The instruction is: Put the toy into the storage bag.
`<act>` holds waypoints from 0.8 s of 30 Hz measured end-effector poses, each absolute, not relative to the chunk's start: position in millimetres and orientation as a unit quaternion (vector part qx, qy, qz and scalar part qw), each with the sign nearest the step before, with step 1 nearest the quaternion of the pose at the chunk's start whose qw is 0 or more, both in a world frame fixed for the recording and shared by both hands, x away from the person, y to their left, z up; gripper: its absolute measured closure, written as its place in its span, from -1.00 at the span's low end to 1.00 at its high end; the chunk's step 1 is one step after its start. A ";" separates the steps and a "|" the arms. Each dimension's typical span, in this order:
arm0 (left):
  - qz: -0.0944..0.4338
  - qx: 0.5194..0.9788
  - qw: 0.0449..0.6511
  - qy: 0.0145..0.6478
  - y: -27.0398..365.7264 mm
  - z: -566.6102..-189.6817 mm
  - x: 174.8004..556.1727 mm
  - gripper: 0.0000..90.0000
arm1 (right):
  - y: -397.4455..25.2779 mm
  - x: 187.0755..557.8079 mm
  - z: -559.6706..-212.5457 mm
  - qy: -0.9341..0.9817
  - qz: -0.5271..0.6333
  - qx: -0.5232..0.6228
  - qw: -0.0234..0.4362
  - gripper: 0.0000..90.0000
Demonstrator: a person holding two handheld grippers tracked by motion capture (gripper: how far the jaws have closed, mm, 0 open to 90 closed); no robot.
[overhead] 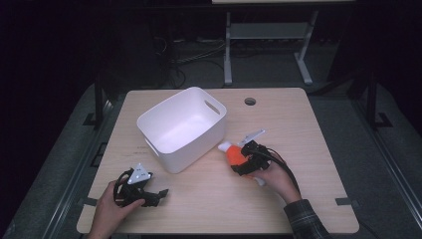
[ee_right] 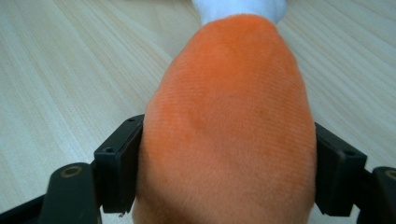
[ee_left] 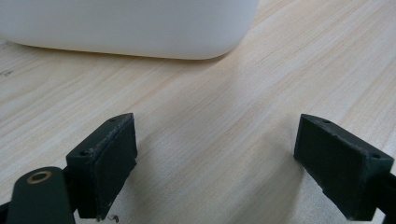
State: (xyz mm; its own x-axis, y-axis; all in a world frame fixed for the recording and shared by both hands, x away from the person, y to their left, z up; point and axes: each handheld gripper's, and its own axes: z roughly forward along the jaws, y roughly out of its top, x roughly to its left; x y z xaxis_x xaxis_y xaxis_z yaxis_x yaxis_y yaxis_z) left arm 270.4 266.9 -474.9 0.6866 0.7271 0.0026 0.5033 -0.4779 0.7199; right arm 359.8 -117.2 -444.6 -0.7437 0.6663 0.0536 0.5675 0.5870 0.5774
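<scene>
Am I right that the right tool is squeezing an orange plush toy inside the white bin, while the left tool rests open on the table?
Not quite. The right tool does grip the orange plush toy, but the toy is outside the white bin, over the table beside it, as the high view shows. The left tool does rest open on the table.

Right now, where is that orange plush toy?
In the high view the orange plush toy sits right of centre on the wooden table, just off the white bin, clamped in the right claw.
</scene>
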 end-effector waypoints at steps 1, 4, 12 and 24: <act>0.156 0.845 0.359 0.364 266.9 -474.9 270.4 -0.73 | -117.8 359.2 -443.5 0.887 0.292 0.348 0.084 -0.48; 0.156 0.845 0.359 0.364 266.8 -474.9 270.4 -0.73 | -120.0 358.2 -440.5 0.886 0.295 0.347 0.085 -0.47; 0.156 0.845 0.359 0.364 266.9 -474.9 270.4 -0.73 | -125.5 355.4 -429.5 0.884 0.304 0.343 0.088 -0.47; 0.156 0.845 0.359 0.364 266.9 -474.9 270.5 -0.73 | -128.4 353.7 -410.0 0.883 0.320 0.331 0.091 -0.47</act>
